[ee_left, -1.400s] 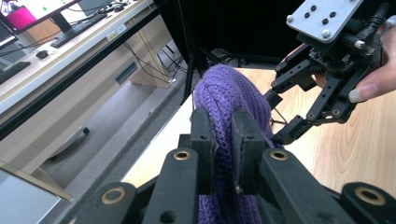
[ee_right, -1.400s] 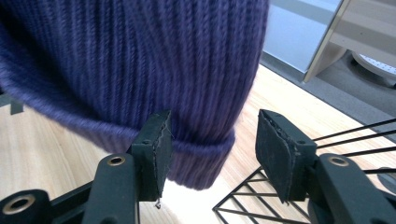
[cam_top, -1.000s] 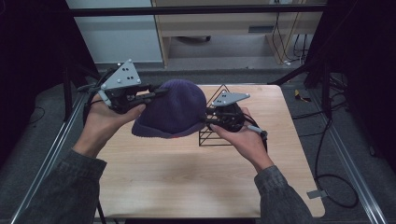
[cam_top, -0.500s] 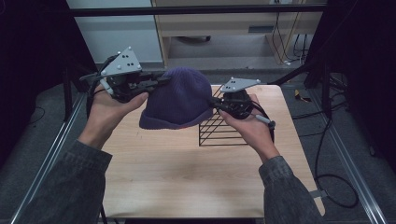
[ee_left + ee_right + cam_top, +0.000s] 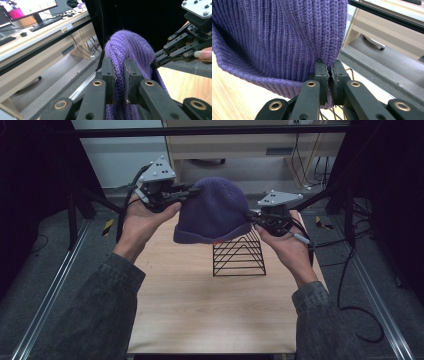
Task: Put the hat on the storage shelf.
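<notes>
Beanie (image 5: 214, 210) higher, farther back, between both pinching tongs.

I am working in a lab or research office: my light wooden table (image 5: 200, 305) sits inside a black metal frame (image 5: 210, 130), black cables (image 5: 350, 285) trail over grey floor, and a lit computer monitor (image 5: 27, 7) with keyboard (image 5: 47, 23) stands on a long desk.

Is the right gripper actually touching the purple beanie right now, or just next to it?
Touching. The right gripper view shows the right gripper with both jaws closed on a fold of the purple beanie near its brim, knit pinched between the pads with no gap.
</notes>
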`<state>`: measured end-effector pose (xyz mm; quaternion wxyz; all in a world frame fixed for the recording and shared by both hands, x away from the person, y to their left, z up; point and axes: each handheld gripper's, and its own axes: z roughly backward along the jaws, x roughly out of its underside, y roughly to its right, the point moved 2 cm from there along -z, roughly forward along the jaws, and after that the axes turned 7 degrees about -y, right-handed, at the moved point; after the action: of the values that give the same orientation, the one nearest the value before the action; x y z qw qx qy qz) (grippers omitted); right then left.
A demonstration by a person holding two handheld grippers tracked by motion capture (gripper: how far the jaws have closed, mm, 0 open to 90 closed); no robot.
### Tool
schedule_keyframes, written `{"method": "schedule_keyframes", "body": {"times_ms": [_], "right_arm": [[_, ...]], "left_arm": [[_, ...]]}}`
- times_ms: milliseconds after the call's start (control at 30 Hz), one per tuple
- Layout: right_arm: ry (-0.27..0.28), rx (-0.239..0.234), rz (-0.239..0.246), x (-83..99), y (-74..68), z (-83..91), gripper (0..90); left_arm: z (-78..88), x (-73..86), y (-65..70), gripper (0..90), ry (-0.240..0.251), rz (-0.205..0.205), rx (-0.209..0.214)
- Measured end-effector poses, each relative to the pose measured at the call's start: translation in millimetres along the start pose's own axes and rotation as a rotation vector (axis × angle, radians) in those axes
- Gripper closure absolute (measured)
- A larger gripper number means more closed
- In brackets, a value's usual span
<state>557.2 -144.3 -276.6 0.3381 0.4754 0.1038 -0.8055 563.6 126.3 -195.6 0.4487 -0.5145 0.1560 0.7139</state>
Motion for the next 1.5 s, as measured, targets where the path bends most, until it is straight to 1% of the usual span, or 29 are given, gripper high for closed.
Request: {"method": "schedule_keyframes", "body": {"times_ms": [100, 233, 367, 400, 467, 500, 567, 633, 800, 867, 900, 1067, 1167, 1300, 1367, 1400, 1500], "right_arm": [[-0.016, 0.020, -0.006, 6.4, 7.2, 1.8, 85.6], [-0.041, 0.045, -0.018, 16.1, 16.5, 4.7, 85.5], [-0.041, 0.057, -0.037, 24.6, 25.0, 7.9, 85.5], [-0.043, 0.061, -0.045, 29.4, 28.5, 8.2, 85.5], [-0.048, 0.064, -0.050, 31.5, 29.7, 8.4, 85.5], [-0.051, 0.067, -0.056, 35.9, 32.4, 7.8, 85.5], [-0.051, 0.067, -0.055, 37.3, 33.4, 7.2, 85.5], [-0.053, 0.071, -0.062, 40.5, 36.1, 6.2, 85.5], [-0.064, 0.076, -0.076, 47.0, 42.8, 5.1, 85.5], [-0.066, 0.079, -0.080, 49.8, 45.6, 5.3, 85.5], [-0.070, 0.081, -0.087, 51.0, 46.6, 5.7, 85.5], [-0.086, 0.094, -0.081, 55.3, 51.1, 6.6, 85.4], [-0.101, 0.101, -0.082, 60.4, 52.4, 5.1, 85.4], [-0.106, 0.104, -0.089, 65.5, 52.8, 2.0, 85.4], [-0.120, 0.108, -0.084, 70.4, 52.9, -1.8, 85.5], [-0.129, 0.116, -0.076, 71.4, 52.4, -2.7, 85.4], [-0.135, 0.116, -0.076, 74.2, 52.2, -3.8, 85.5]], "left_arm": [[-14.4, -0.7, 2.0, 80.9, -0.004, 0.012, 0.009], [-30.5, -1.3, 3.2, 80.9, -0.012, 0.017, 0.018], [-46.4, -0.8, 2.4, 80.8, -0.011, 0.031, 0.027], [-50.3, -0.4, 2.4, 80.8, -0.014, 0.029, 0.026], [-58.4, 0.1, 2.8, 80.8, -0.016, 0.033, 0.028], [-61.5, 0.0, 3.2, 80.8, -0.016, 0.031, 0.027], [-66.0, -0.3, 3.2, 80.8, -0.023, 0.027, 0.027], [-70.8, -0.8, 3.6, 80.8, -0.020, 0.030, 0.028], [-81.9, -1.4, 5.2, 80.8, -0.029, 0.027, 0.033], [-86.0, -1.7, 6.2, 80.7, -0.028, 0.034, 0.034], [-87.2, -1.9, 6.1, 80.7, -0.032, 0.029, 0.036], [-95.2, -1.6, 8.0, 80.6, -0.039, 0.023, 0.035], [-101.7, 0.7, 9.1, 80.4, -0.052, 0.007, 0.029], [-106.1, 3.1, 9.5, 80.4, -0.054, 0.012, 0.034], [-109.1, 4.7, 11.6, 80.4, -0.050, 0.013, 0.036], [-111.6, 6.4, 12.9, 80.4, -0.063, 0.000, 0.033], [-114.0, 9.0, 13.9, 80.4, -0.068, 0.005, 0.039]]}}
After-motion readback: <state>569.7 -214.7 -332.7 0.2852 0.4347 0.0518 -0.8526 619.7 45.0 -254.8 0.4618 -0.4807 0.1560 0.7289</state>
